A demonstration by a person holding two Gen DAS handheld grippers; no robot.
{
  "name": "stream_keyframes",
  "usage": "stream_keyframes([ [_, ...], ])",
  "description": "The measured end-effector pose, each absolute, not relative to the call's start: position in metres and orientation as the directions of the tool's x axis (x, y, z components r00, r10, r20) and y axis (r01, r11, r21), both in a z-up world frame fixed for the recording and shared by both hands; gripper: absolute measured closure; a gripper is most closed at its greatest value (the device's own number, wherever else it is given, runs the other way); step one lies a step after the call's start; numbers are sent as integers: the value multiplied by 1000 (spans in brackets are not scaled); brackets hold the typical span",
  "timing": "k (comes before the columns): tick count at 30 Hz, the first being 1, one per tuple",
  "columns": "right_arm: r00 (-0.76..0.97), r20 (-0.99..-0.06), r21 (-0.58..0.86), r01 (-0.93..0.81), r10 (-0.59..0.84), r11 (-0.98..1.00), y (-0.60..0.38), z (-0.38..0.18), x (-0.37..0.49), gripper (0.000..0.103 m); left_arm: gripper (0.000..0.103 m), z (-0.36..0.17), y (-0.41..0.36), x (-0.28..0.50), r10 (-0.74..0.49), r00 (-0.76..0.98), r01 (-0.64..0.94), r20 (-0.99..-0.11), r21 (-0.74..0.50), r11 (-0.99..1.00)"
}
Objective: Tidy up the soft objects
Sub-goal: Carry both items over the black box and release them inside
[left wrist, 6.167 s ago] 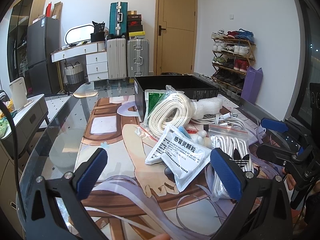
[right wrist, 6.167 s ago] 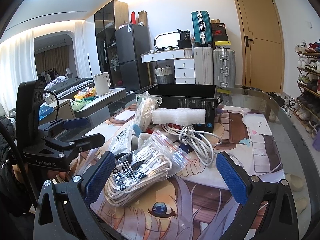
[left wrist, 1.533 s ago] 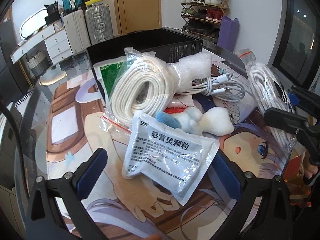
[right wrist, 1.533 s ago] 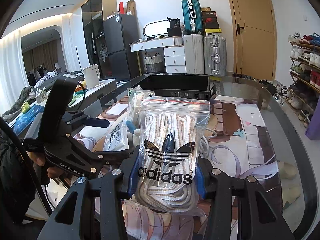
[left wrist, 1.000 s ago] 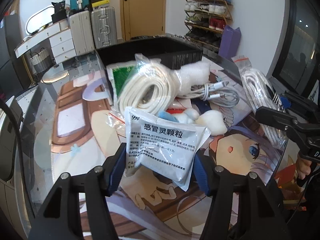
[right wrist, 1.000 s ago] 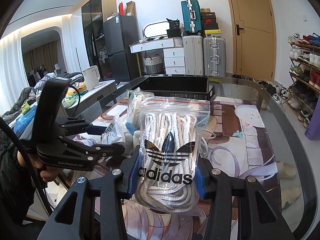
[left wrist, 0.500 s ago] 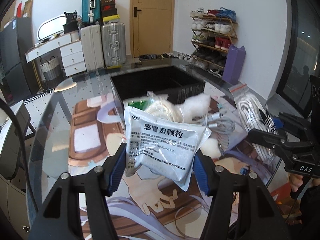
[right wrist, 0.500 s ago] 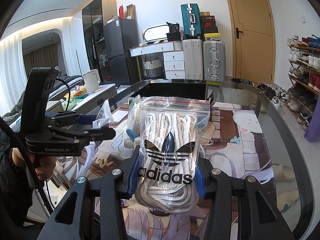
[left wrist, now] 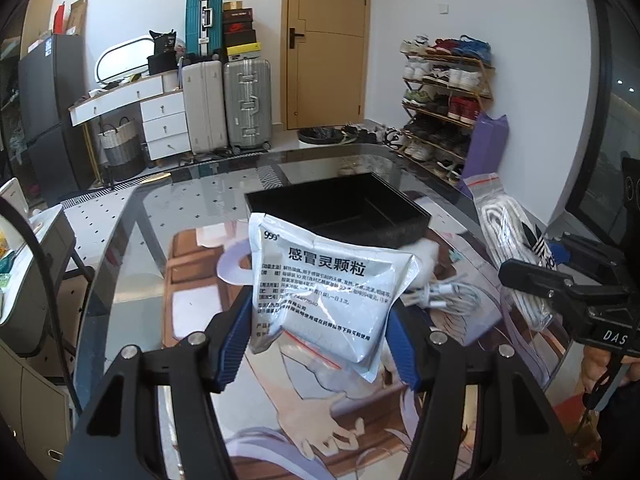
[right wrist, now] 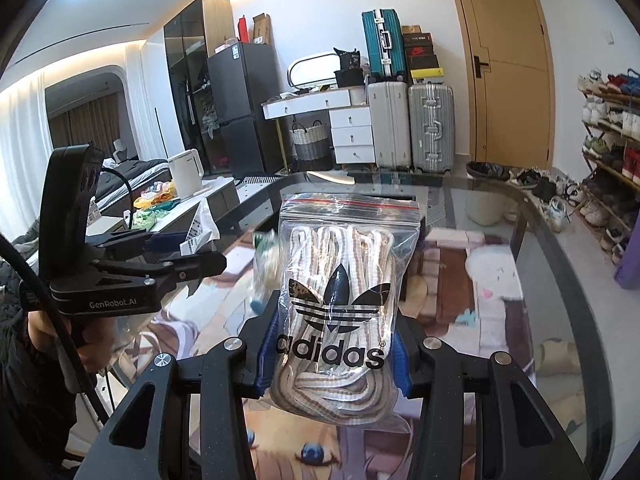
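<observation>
From the left wrist, the left gripper [left wrist: 320, 342] pinches a white printed sachet [left wrist: 326, 288] aloft just before the open black box [left wrist: 340, 210], while from the right wrist the right gripper [right wrist: 332, 354] clamps a clear zip bag of beige laces [right wrist: 340, 300] above the glass table [right wrist: 560, 280].

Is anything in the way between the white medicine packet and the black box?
Nothing visible is. The left gripper holds the white medicine packet up above the table, and the black box sits open just behind it.
</observation>
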State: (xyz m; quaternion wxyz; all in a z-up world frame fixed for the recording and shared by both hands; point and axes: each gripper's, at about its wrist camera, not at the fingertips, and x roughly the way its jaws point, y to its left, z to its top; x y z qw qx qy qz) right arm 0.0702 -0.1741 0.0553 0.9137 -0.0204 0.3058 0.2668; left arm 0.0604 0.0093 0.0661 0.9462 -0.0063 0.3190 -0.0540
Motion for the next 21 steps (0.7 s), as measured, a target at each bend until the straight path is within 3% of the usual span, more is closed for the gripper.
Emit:
stream_keyframes([
  [21,650,-577,129,-525,494,841,-162,74,138,57,42,76,14,108,-87,809,63,-581,-62,996],
])
